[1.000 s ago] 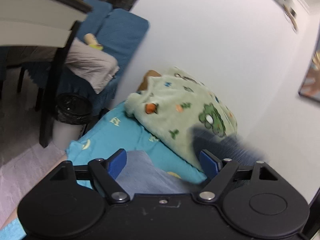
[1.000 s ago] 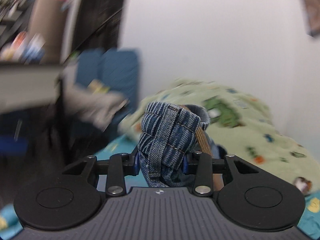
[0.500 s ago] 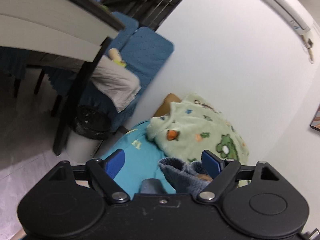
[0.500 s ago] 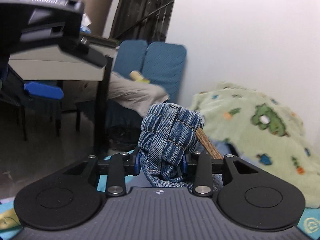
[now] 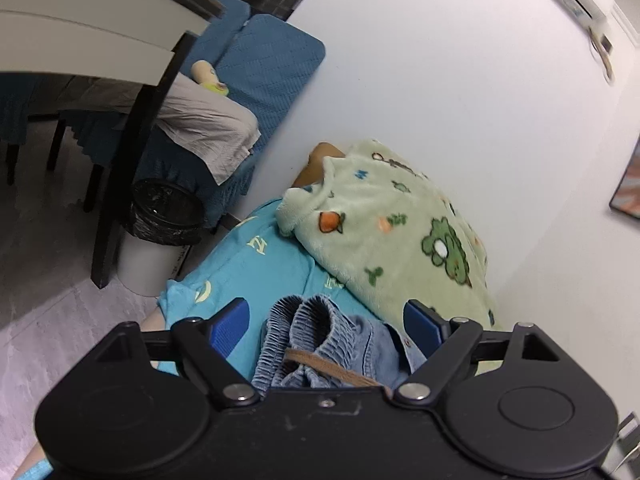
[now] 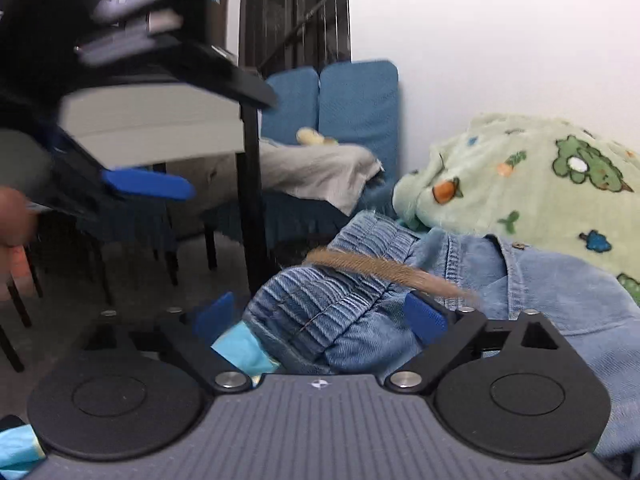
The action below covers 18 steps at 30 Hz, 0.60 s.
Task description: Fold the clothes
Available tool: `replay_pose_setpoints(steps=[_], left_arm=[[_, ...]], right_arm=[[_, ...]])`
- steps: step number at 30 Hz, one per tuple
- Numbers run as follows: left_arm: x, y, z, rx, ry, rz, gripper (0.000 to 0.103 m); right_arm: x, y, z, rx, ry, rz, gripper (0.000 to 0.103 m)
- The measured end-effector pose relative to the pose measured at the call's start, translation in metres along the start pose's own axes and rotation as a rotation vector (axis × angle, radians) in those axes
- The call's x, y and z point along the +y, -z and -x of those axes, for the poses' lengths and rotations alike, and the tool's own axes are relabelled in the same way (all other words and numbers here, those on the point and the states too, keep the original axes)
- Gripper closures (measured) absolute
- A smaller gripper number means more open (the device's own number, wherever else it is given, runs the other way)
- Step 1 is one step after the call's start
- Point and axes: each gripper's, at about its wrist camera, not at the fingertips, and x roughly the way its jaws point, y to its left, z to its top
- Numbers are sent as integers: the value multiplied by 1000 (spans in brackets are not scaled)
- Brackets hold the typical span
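- The left gripper [image 5: 326, 322] stands wide open; its blue fingertips [image 5: 230, 322] are on each side of the denim shorts [image 5: 320, 340], and no pad presses the cloth.
- The right gripper [image 6: 320, 316] is also wide open and holds nothing; the shorts lie between its fingers.
- The shorts rest on the turquoise sheet [image 5: 256, 264], just beside the green blanket [image 5: 392, 236]. The gathered elastic waistband [image 6: 320, 300] is bunched in folds, and a brown strap [image 6: 384, 272] lies across it.
- In the right wrist view the left gripper appears blurred at the upper left.
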Motion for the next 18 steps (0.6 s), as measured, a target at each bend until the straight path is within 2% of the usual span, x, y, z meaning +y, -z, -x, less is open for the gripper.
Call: replay_pose_setpoints(steps=[3,6,8,12,15,18], left_arm=[[-9,11,-4,20,-6,-53,19],[-14,22,-11,53,-19,-95,19],[-16,29,-16,74,-34,-121,19],[-13,41,-27,143,-53,-92,16],[-17,54,-34,201,-78,-110,16],[-21,65,-41,243,-105,-139,15]], right_arm=[[-13,3,21,-17,-11,-62,8],[-43,0,44,-21,37,-110,9],[-68,-4,58,-44,120,-195,9],[-119,-9,84,-89,280,-364,9],[-149,-2,90,-89,310,-482,9],[-174,12,86,-74,288,-607,9]])
